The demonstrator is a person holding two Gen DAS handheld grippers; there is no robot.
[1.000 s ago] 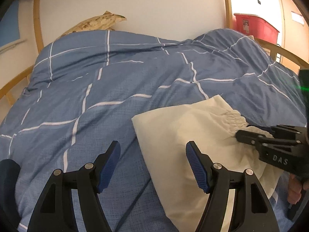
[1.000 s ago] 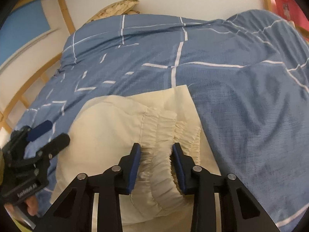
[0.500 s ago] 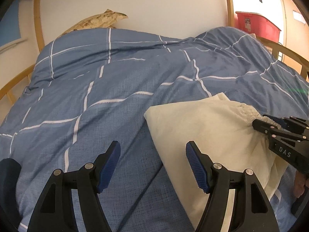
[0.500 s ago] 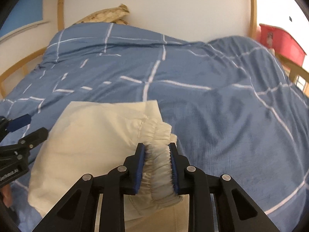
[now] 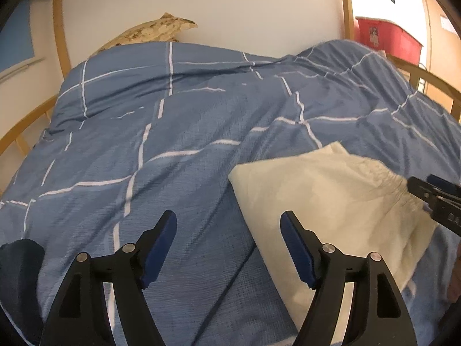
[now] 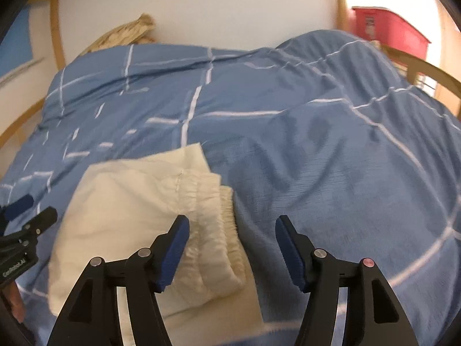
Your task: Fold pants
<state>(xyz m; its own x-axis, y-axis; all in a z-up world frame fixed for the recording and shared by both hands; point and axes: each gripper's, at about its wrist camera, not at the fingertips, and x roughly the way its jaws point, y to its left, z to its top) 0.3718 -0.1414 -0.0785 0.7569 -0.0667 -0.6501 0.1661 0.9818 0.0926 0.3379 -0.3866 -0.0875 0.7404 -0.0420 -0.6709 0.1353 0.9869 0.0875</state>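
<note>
Black jaws, blue ribbed pads [image 5: 296, 252], silver screws [image 6: 144, 252].

Our left gripper [image 5: 227, 243] spread wide over blue checked duvet [image 5: 178, 132], nothing between pads. Cream pants [image 5: 331, 201] folded on duvet, near edge passing under our right-side finger [image 5: 299, 250]. Right gripper [image 5: 432, 196] at gathered waistband [image 5: 391, 181], frame edge.

matt cream cloth pants [image 6: 138, 201] on woven blue duvet [image 6: 317, 158]; wooden bed frame [image 5: 60, 43]

A home bedroom: wooden-framed bed [image 5: 62, 52] under a blue checked duvet [image 5: 173, 144], pillow [image 5: 149, 30] against the wall.
</note>
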